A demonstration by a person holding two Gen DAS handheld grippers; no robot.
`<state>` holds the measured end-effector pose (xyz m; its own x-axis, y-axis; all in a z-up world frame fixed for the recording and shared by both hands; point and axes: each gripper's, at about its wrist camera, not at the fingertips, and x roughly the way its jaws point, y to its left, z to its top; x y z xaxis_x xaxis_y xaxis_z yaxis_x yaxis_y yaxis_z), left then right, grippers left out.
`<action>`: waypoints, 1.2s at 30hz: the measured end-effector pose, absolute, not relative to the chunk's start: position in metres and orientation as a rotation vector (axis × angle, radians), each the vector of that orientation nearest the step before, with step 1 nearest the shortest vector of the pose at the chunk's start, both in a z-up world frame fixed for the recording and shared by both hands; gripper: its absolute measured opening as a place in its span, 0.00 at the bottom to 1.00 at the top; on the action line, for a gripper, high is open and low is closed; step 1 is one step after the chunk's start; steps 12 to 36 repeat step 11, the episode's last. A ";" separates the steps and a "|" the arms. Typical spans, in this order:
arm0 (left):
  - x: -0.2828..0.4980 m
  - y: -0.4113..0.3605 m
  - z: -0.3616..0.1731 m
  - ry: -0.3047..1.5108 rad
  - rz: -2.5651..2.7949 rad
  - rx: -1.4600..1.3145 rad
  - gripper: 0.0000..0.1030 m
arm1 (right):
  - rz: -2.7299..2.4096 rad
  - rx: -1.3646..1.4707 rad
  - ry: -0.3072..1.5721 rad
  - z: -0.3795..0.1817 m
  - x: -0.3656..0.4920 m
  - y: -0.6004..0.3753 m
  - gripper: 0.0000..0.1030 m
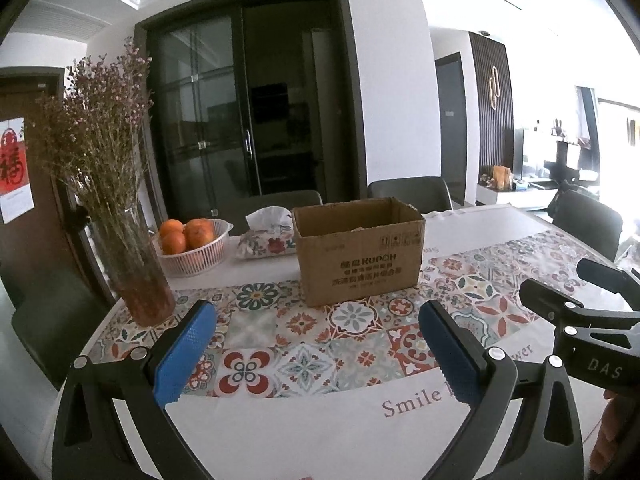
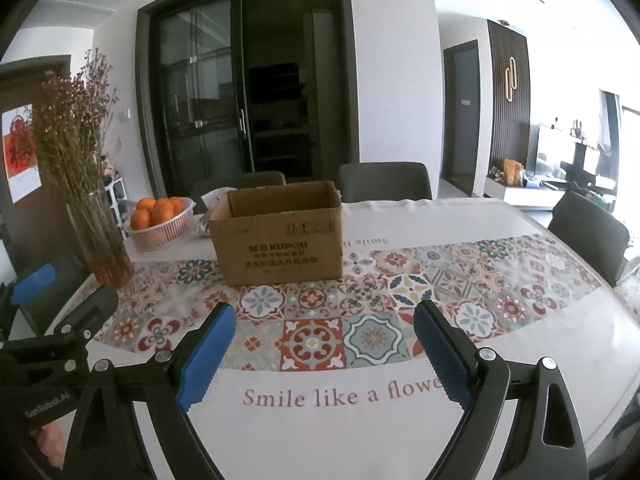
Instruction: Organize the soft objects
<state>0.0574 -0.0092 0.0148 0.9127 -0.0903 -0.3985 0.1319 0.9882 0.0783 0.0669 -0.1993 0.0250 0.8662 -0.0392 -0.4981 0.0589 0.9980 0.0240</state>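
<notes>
Open cardboard box, contents unclear; oranges in basket; both claws released, empty

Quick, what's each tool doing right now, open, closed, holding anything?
Left tool: open, holding nothing, above the tablecloth.
Right tool: open, holding nothing.

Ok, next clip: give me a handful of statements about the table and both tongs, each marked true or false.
1. The cardboard box stands with its top open. True.
2. The right tongs are closed on a cloth. False: they are open and empty.
3. The oranges lie in a white basket. True.
4. The vase of dried flowers stands inside the box. False: it stands on the table, left of the box.
5. The left tongs are open with nothing between them. True.
</notes>
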 end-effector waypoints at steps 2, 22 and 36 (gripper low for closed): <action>0.057 -0.009 0.014 0.406 -0.111 0.105 1.00 | -0.051 0.038 0.525 0.024 0.065 -0.198 0.89; 0.052 -0.002 0.011 0.420 -0.135 0.093 1.00 | -0.052 0.031 0.527 0.024 0.061 -0.192 0.89; 0.052 -0.002 0.011 0.420 -0.135 0.093 1.00 | -0.052 0.031 0.527 0.024 0.061 -0.192 0.89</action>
